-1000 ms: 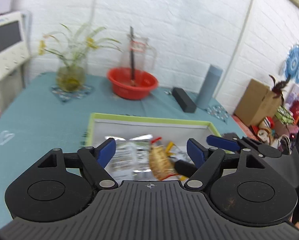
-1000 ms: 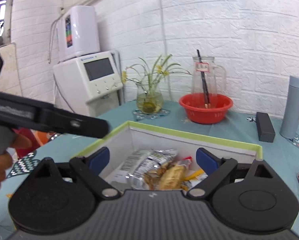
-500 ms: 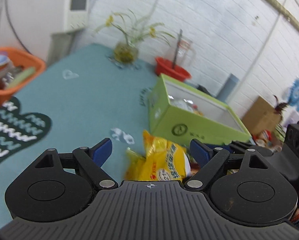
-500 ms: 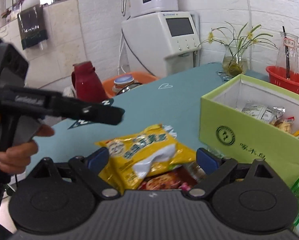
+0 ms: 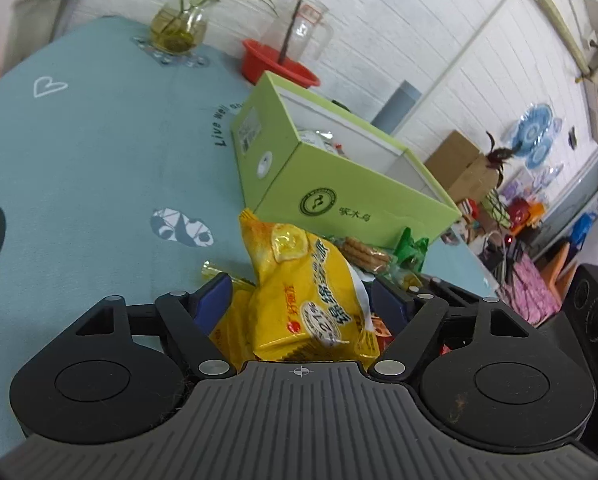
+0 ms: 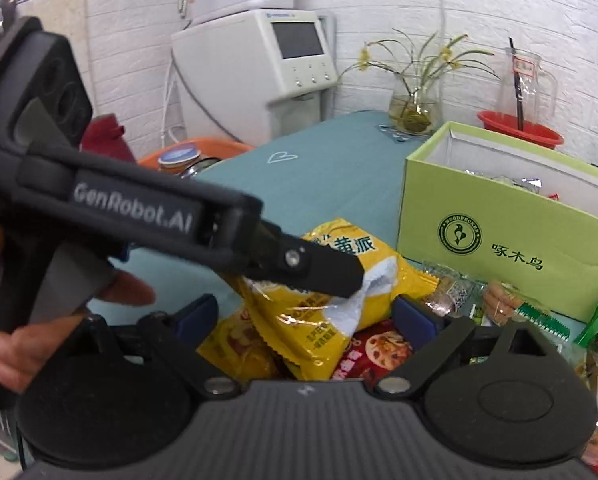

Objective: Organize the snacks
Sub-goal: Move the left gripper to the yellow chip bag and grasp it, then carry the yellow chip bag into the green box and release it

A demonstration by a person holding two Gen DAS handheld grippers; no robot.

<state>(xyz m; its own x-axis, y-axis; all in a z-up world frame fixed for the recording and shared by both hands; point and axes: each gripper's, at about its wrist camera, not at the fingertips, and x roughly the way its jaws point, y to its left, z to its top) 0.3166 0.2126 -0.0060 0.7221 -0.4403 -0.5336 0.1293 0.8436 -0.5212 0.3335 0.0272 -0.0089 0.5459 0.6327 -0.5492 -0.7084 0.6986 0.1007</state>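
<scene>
Closing round the yellow snack bag [image 5: 299,300], the left gripper [image 5: 303,296] has it btwn its jaws, pads not clearly pressing yet; right gripper [image 6: 305,316] spread wide, empty. Bag tops the pile beside the green box [image 5: 363,200] (light, crinkly, slippery film): pinch mid-body gently w/o crushing.

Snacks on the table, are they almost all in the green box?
Not yet. A few packets already lie in the green box. The left gripper has just been closing its jaws around the yellow bag, not gripping yet. A pile beside the box is left.
</scene>
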